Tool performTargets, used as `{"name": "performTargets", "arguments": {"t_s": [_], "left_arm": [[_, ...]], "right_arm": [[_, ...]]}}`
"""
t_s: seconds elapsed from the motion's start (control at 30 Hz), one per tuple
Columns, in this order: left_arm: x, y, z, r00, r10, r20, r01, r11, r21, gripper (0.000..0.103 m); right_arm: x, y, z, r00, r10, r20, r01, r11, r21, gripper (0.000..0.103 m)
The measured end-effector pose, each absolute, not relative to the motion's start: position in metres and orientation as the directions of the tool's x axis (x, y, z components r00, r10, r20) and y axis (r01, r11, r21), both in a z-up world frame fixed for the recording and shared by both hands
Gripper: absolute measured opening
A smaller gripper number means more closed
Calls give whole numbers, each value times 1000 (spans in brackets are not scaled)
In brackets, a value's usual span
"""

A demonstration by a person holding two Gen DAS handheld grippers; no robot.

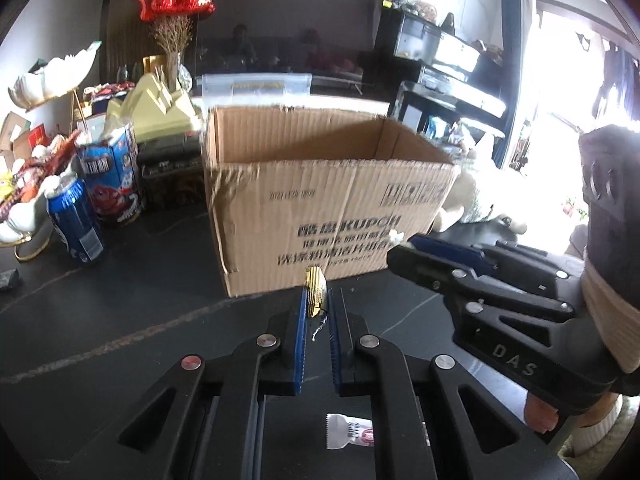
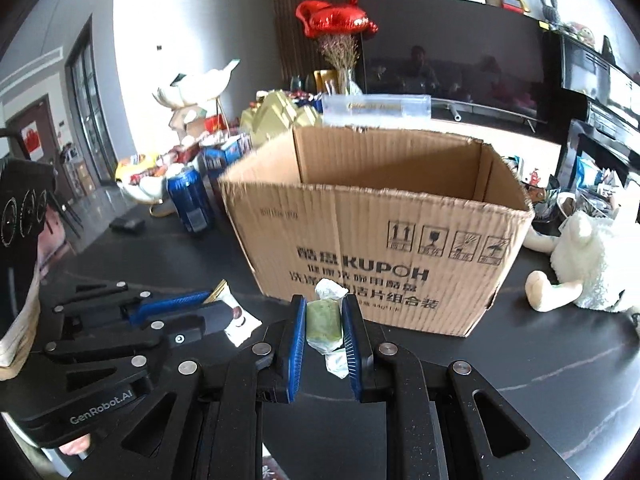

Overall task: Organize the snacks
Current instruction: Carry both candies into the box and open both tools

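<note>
L gripper pinches gold snack; R gripper pinches green candy; box "KUPOH".

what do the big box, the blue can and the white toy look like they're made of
Box: brown corrugated cardboard, matte; ribbed walls and ragged cut rim show it. Can: probably thin metal with a glossy blue print and a silvery top rim. Toy: soft plush, white and fuzzy, likely synthetic pile.
</note>
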State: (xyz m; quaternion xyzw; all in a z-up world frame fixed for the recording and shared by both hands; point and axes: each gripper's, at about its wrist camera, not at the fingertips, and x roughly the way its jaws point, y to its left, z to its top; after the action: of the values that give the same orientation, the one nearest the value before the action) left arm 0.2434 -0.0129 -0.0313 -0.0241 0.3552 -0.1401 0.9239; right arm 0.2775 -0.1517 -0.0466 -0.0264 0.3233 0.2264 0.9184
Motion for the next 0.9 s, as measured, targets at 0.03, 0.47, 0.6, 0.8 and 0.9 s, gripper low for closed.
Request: {"name": "performTargets", "arguments": {"t_s": [0.03, 0.47, 0.6, 0.8, 0.9], "left_arm": [[242, -13, -27, 714, -276, -644, 243, 960, -142, 12], [244, -10, 35, 774, -266, -574, 247, 962, -113, 12], [250, -8, 53, 791, -259, -554, 247, 964, -99, 12], [267, -8, 77, 801, -252, -543, 249, 965, -80, 12], [282, -8, 83, 792, -254, -556, 248, 965, -88, 12]], "right_arm": [[276, -152, -43, 691, 404, -599, -432, 896, 106, 20], [275, -155, 13, 753, 402, -521, -416, 904, 96, 20], [281, -155, 31, 770, 387, -508, -407, 910, 76, 20], [294, -152, 52, 785, 365, -501, -394, 918, 52, 20], [303, -151, 60, 788, 348, -507, -386, 922, 32, 20]]}}
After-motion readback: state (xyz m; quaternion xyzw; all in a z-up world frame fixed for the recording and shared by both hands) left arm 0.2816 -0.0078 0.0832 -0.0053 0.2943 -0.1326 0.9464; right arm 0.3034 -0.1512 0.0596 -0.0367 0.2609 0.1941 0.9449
